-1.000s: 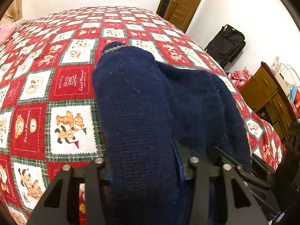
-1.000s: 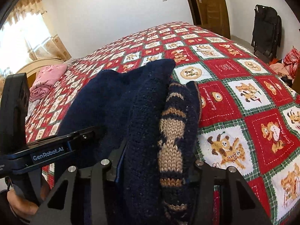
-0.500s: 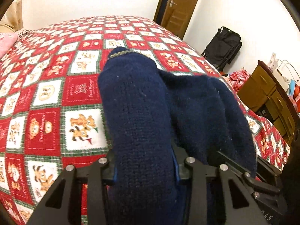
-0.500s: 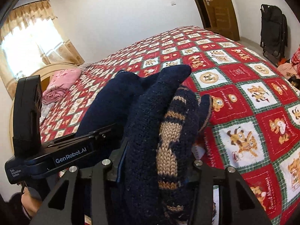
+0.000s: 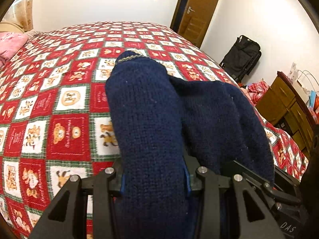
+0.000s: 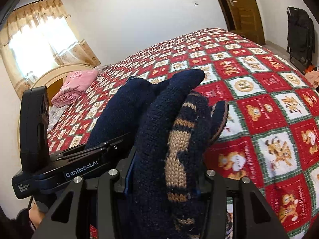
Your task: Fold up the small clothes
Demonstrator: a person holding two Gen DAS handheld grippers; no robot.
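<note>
Between the fingers of both grippers: navy knit garment (image 5: 151,123), bunched thick, draped forward over the jaws. Left gripper (image 5: 154,181) clamped on a plain navy fold; right gripper (image 6: 163,181) clamped on a fold showing tan stripes. The two grippers sit side by side, nearly touching, the left one just left of the right one's fingers.

Change over the last second: both views tilt up, more wall and door show, quilt pattern sits lower and farther ahead of the fingers. Garment tips stand up more, less sag onto the bed. Grip unchanged on both sides. Reads as lifting the garment clear of the bed, probably to carry the held edge forward over the rest or to shake it out; fold not laid down yet.

Surface below and ahead of the grippers: bed with red-white-green teddy-bear quilt (image 5: 65,107), soft, lightly rumpled. Far left: pink pillow (image 6: 76,83), headboard, curtained window (image 6: 41,39). Far ahead: wooden door (image 5: 199,10). Right: black folded stroller (image 5: 242,57), wooden dresser (image 5: 289,107), red plaid cloth on floor.
</note>
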